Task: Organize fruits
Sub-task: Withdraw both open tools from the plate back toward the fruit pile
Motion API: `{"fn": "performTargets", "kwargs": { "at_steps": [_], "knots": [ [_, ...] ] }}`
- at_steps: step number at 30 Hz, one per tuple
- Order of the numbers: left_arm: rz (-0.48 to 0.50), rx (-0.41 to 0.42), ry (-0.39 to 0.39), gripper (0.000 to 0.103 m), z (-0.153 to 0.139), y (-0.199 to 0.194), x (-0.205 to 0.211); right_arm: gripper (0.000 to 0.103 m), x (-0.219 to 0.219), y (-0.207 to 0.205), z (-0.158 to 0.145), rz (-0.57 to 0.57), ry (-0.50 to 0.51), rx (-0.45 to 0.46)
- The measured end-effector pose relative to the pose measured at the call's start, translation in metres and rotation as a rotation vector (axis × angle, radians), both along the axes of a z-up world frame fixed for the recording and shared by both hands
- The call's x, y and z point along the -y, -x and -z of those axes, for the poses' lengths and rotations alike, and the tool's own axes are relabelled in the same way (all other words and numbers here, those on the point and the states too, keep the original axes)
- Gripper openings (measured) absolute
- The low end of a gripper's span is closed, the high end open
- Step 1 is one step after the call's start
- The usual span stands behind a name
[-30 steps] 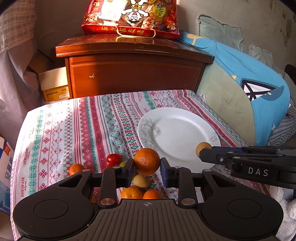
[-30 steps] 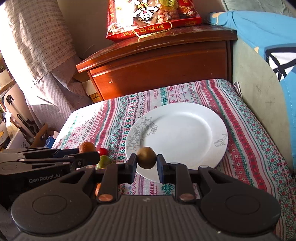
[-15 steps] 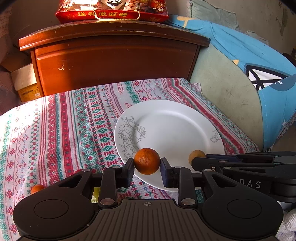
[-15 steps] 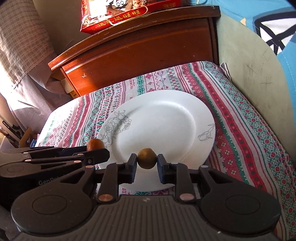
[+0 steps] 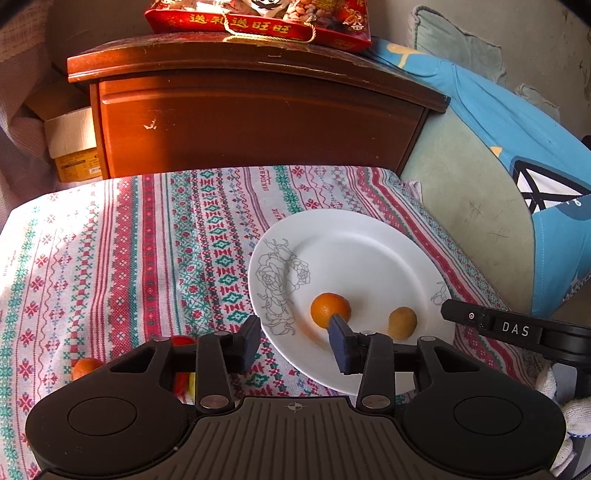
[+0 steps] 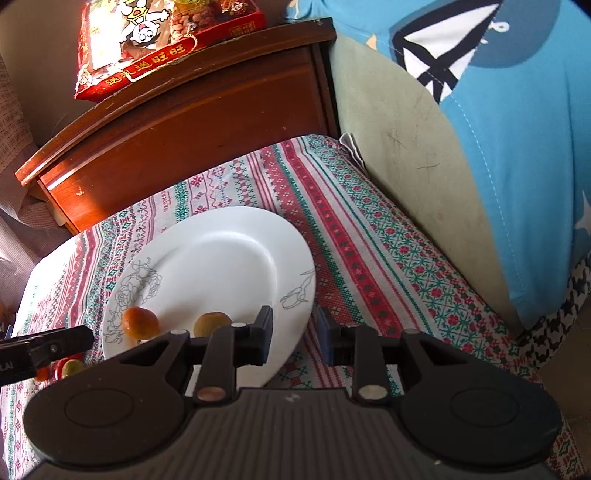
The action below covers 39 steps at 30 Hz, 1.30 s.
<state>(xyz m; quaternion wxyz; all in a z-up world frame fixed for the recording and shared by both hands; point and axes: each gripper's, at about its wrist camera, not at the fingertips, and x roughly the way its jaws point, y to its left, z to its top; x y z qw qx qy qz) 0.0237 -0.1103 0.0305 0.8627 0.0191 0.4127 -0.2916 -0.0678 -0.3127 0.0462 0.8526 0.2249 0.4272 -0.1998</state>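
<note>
A white plate (image 5: 369,240) with a rose drawing lies on the patterned cloth. An orange (image 5: 330,309) and a small yellow-brown fruit (image 5: 402,323) rest on its near part; both show in the right wrist view, the orange (image 6: 140,323) and the yellow-brown fruit (image 6: 210,324). My left gripper (image 5: 295,341) is open and empty, just short of the orange at the plate's near-left rim. My right gripper (image 6: 294,338) is open and empty over the plate's (image 6: 221,258) right rim. Its finger (image 5: 491,325) shows at the right of the left wrist view.
More small fruits lie on the cloth left of the plate: an orange one (image 5: 85,367), a red one (image 5: 181,341), a green one (image 6: 74,366). A wooden cabinet (image 5: 258,118) with a red snack bag (image 5: 266,18) stands behind. Blue cushions (image 6: 517,147) lie right.
Both grippers opened and let go: the orange and the yellow-brown fruit now lie on the plate. Both grippers have drawn back a little, the right one swinging right.
</note>
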Motion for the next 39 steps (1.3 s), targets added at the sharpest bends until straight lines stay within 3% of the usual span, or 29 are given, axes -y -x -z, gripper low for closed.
{"fn": "performTargets", "kwargs": {
  "at_steps": [5,10,29,39],
  "knots": [
    [-0.053,-0.010,0.028,0.047,-0.009,-0.004,-0.021,0.030,-0.004,-0.006,0.006,-0.019,-0.034,-0.006],
    [-0.072,0.004,0.031,0.049,-0.016,-0.002,-0.037,0.039,-0.008,-0.010,0.006,-0.023,-0.044,-0.005],
    [-0.159,0.044,-0.019,0.052,-0.026,0.011,-0.090,0.039,-0.036,-0.010,0.005,-0.085,-0.056,-0.004],
    [-0.228,-0.008,-0.044,0.052,-0.012,0.031,-0.121,0.039,-0.072,0.008,-0.016,-0.146,0.032,0.033]
  ]
}}
